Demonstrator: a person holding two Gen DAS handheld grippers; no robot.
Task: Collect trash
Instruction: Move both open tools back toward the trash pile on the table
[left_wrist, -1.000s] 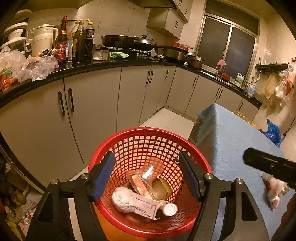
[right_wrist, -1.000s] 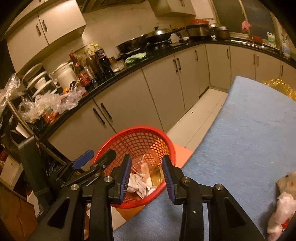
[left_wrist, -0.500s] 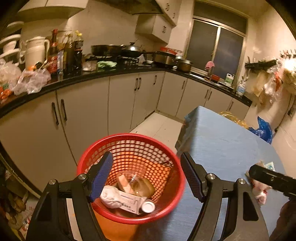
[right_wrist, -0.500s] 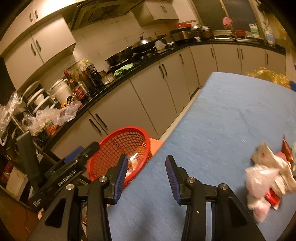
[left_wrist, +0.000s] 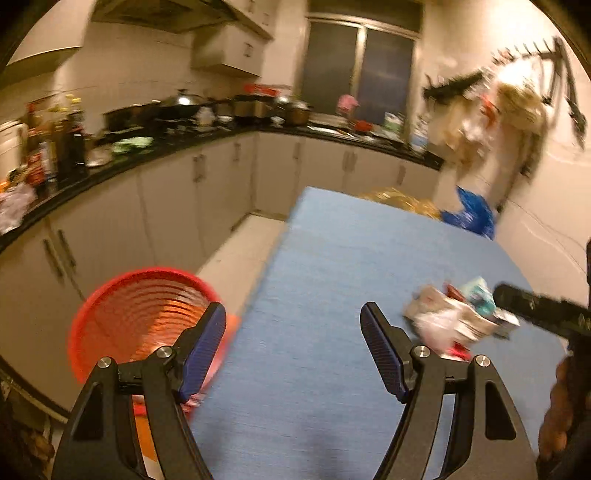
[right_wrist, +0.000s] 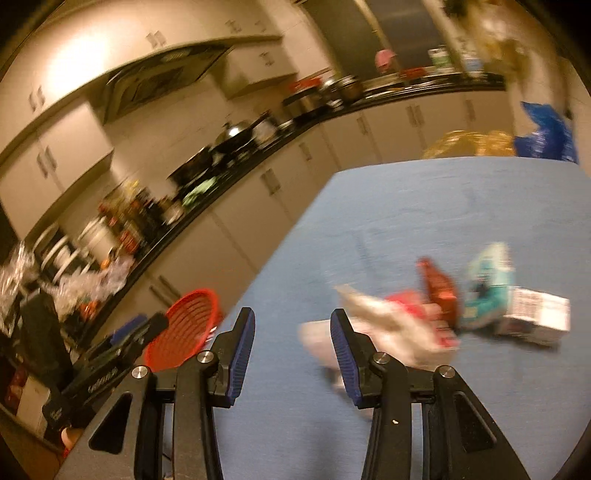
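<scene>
A pile of trash (right_wrist: 436, 310) lies on the blue table (right_wrist: 424, 206): white crumpled wrappers, a red packet, a teal packet and a white box. It also shows in the left wrist view (left_wrist: 458, 317), blurred. A red mesh basket (left_wrist: 144, 314) stands off the table's left edge; it also shows in the right wrist view (right_wrist: 184, 328). My left gripper (left_wrist: 293, 347) is open and empty over the table's near left part. My right gripper (right_wrist: 291, 347) is open and empty, just left of the pile.
Kitchen cabinets and a black counter (left_wrist: 155, 162) crowded with bottles and pans run along the left and back. A blue bag (left_wrist: 469, 218) and a yellow bag (left_wrist: 399, 199) sit beyond the table's far edge. Bags hang on the right wall (left_wrist: 498, 110).
Both grippers have swung right, away from the basket and toward the trash pile on the table. The basket has slid to the left of both views. Both stay open and empty.
</scene>
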